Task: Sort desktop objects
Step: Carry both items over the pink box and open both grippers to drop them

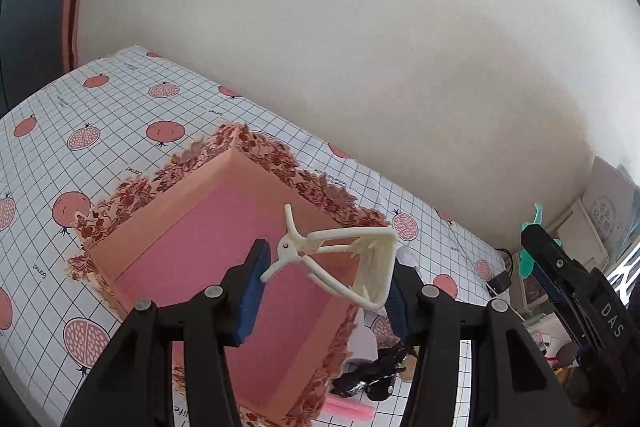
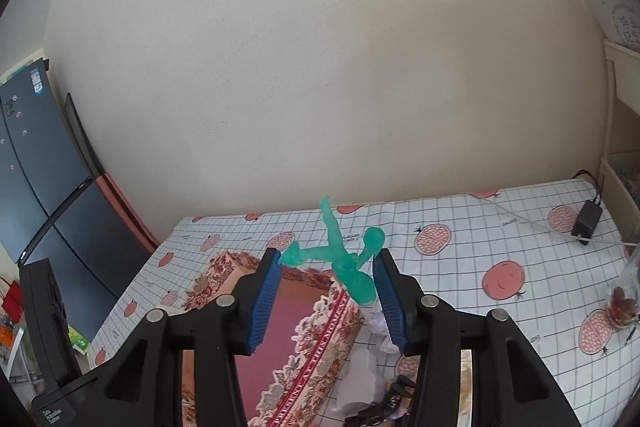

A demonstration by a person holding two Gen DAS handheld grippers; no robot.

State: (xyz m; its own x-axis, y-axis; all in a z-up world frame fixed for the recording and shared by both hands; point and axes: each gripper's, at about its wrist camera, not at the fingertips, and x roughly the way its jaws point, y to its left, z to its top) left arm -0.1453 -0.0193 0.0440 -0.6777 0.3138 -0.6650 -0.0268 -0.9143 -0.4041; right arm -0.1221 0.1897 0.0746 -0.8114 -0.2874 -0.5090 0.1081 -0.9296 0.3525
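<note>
A cream hair claw clip (image 1: 376, 267) spans the blue pads of my left gripper (image 1: 326, 267), which is shut on it. The clip hangs above an open floral box (image 1: 132, 199) with a pink inside. In the right wrist view, a translucent green toy figure (image 2: 346, 263) sits between the pads of my right gripper (image 2: 329, 259), head down against the right pad; that gripper is shut on it. The floral box (image 2: 320, 339) lies just below and to the left. A finger of the right gripper (image 1: 560, 263) and the green figure (image 1: 527, 263) also show at the right of the left wrist view.
A checked cloth with pomegranate prints (image 2: 460, 267) covers the table, with a plain wall behind it. Crumpled white paper (image 2: 378, 327) and dark items (image 1: 372, 375) lie beside the box. A black adapter with a cable (image 2: 586, 217) and a glass jar (image 2: 624, 303) stand at the right.
</note>
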